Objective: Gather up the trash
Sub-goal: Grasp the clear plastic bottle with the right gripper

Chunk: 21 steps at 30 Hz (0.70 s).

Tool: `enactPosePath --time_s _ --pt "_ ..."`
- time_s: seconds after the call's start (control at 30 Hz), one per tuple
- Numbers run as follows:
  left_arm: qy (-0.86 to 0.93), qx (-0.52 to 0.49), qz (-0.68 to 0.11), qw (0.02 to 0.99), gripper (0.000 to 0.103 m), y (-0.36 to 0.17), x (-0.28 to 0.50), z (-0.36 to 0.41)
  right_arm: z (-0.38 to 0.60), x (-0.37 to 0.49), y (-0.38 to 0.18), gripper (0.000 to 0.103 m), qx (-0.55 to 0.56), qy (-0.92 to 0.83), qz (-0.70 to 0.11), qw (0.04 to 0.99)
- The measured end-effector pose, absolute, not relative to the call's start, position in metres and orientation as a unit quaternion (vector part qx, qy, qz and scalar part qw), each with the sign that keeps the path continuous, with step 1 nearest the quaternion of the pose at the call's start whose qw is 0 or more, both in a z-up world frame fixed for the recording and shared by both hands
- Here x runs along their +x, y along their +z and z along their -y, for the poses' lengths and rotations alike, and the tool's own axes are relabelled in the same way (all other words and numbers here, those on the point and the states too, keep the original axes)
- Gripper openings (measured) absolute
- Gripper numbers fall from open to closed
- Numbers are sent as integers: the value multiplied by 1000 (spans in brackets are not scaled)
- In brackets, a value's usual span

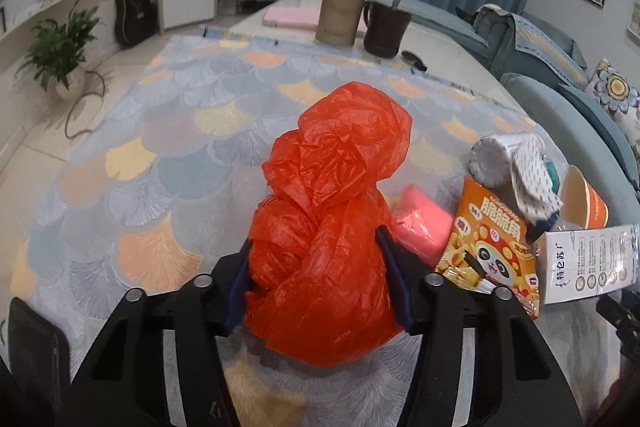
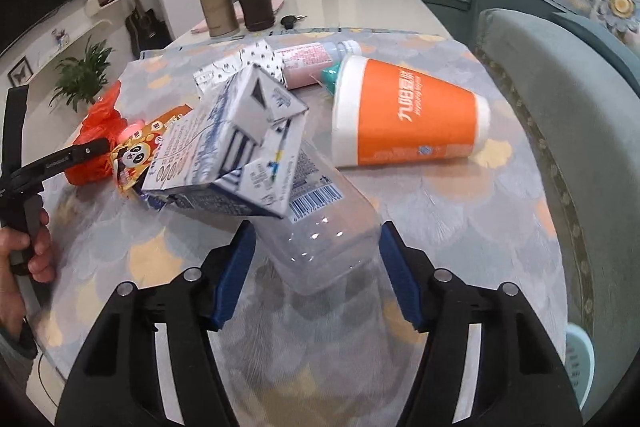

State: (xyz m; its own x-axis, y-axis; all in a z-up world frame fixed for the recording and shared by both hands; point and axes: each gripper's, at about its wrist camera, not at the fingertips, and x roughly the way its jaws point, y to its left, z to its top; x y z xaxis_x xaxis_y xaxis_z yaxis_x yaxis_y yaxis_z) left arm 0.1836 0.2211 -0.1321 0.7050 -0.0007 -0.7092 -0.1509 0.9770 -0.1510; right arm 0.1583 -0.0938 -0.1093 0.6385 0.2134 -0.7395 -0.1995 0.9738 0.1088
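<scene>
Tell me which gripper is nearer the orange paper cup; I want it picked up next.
Right. The right gripper straddles the clear bottle just short of the orange paper cup; the left gripper, around the red bag, sits across the pile.

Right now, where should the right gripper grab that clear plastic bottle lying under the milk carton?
Grip the clear plastic bottle across its bare lower body, coming in from the near end along the table. That end points at the right gripper, whose blue fingers already flank it, while the white and blue milk carton covers the far, labelled end.
</scene>
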Motion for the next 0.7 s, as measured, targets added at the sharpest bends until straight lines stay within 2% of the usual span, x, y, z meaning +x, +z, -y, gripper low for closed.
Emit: enactPosePath --time_s 0.4,0.53,0.7 --pt "-32 -99 -329 939 52 -88 117 -192 124 43 -110 60 14 -9 -442 897" --pt "-50 -79 -321 942 52 -77 102 -172 124 36 -106 62 23 34 -454 890" --pt "-77 -65 -317 943 52 -69 92 -150 118 60 -99 67 -16 46 -457 888"
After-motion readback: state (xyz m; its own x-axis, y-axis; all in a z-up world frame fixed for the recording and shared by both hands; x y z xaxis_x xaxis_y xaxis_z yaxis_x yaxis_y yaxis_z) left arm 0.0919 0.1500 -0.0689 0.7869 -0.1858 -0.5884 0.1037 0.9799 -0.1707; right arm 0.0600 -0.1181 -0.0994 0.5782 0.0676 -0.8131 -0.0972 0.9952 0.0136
